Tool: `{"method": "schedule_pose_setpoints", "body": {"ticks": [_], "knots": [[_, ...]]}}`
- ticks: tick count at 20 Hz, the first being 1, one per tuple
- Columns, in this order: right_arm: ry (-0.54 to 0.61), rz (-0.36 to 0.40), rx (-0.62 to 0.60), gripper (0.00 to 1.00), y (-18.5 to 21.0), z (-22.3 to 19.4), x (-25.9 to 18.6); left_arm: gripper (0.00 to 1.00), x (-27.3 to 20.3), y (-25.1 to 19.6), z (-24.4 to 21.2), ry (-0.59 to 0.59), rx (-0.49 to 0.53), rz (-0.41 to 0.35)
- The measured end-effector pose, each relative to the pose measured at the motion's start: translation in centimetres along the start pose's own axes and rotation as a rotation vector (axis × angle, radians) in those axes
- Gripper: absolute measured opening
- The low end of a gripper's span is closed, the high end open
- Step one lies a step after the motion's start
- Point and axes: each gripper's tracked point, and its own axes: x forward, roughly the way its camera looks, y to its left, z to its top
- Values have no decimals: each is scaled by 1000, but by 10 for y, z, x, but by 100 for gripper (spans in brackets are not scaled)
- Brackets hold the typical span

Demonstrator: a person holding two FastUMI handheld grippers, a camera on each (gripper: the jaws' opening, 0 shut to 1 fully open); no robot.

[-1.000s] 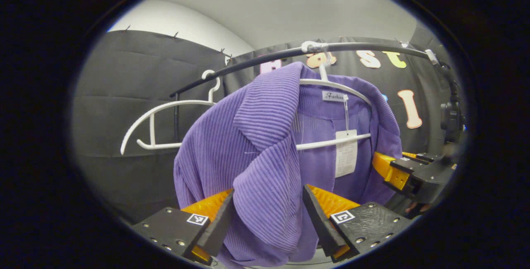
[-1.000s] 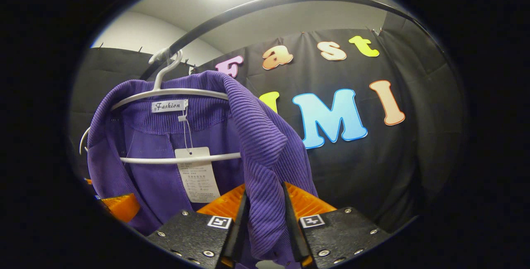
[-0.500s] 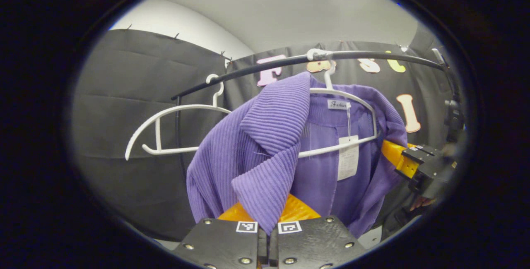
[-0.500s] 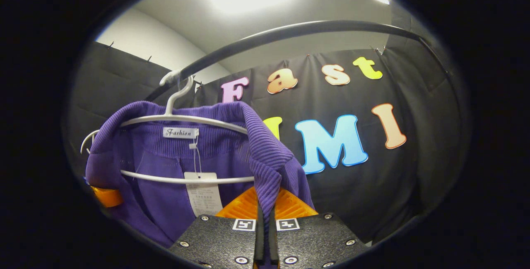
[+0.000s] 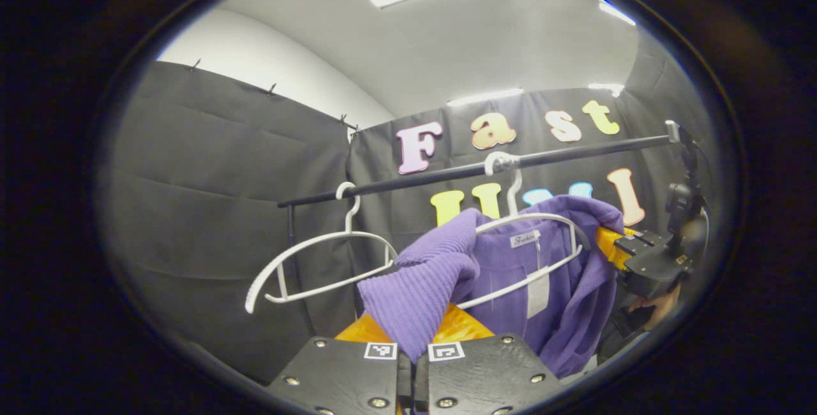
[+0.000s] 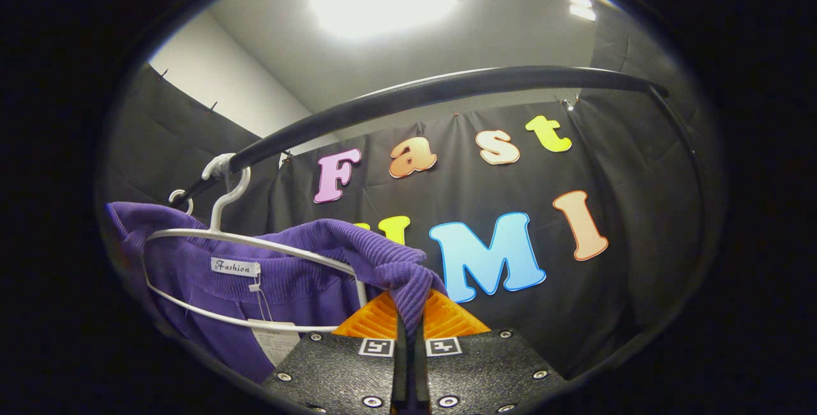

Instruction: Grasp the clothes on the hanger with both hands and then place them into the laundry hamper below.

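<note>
At the bottom of the left gripper view, the left gripper [image 5: 413, 364] is clamped on a fold of the purple cardigan [image 5: 510, 287], and the right gripper [image 6: 408, 351] pinches the other front edge likewise. Behind them the cardigan hangs loosely over a white hanger [image 5: 542, 255] hooked on the black rail [image 5: 447, 175], beside an empty hanger [image 5: 319, 268].

Your right gripper [image 6: 408, 338] pinches the purple garment [image 6: 300, 274] draped over the white hanger [image 6: 217, 236] on the rail [image 6: 447, 86].
</note>
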Motion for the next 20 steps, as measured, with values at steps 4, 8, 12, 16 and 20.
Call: {"method": "schedule_pose_setpoints", "body": {"ticks": [4, 8, 12, 16, 20], "knots": [[-27, -10, -28, 4, -7, 4, 12, 4, 5, 28, 13, -3, -11, 23], [-21, -19, -38, 4, -15, -2, 20, 0, 18, 47, 19, 6, 1, 21], [-2, -23, -39, 4, -21, -13, 21, 5, 26, 67, 29, -3, 70, 23], [18, -46, -35, 4, -35, -25, 34, 7, 40, 87, 41, -7, 115, 32], [56, -37, -2, 4, -36, -41, 37, 8, 60, 109, 36, 21, 60, 0]]}}
